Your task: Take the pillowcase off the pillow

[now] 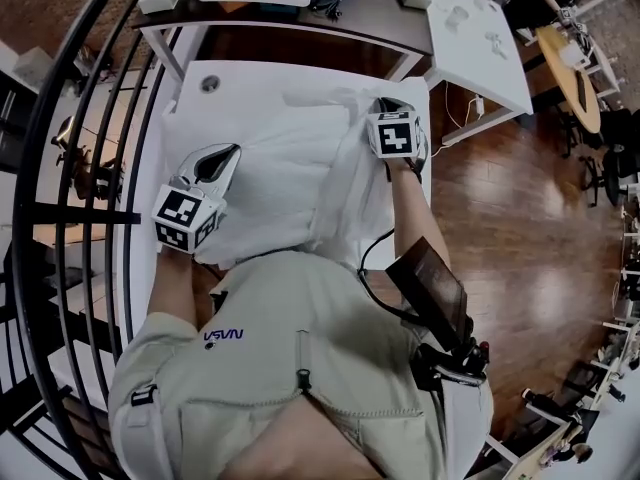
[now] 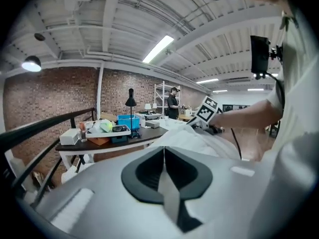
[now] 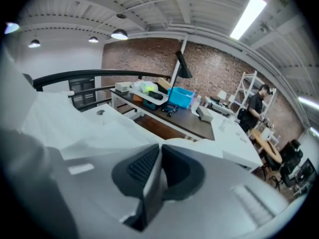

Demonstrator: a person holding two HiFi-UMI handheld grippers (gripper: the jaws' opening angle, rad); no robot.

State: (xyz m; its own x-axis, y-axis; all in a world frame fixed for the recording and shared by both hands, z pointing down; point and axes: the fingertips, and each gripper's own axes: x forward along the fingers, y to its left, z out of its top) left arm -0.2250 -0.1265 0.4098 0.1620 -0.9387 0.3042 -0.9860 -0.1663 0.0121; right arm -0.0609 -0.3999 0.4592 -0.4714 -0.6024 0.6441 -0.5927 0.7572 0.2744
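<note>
One pillowcase (image 1: 270,193): white, still fully on the pillow (image 1: 300,148). It lies flat on the near part of the bench, just in front of the person.
Creases: a ridge runs from the near edge up to the far right corner, converging on the right tongs.
Right tongs (image 3: 159,146): closed to a slit at that far right corner. Judged to have a fold of pillowcase nipped.
Left tongs (image 2: 163,148): pressed together at the pillow's left edge, white cloth right behind the tips. Whether any is caught, I cannot tell.
Bench (image 1: 250,78): white. Its right edge runs close beside the pillow's right side.
Beyond: dark cluttered desk (image 1: 330,13), black railing (image 1: 60,168), wood floor (image 1: 500,198).
Risk, slip: a small bite on smooth cloth may pull free once tension comes on.
Risk, drag: if the tongs pinch filling along with cover, the pillow follows instead of sliding out.
Risk, edge: a pull toward the right could carry the whole bundle off the bench to the floor.
</note>
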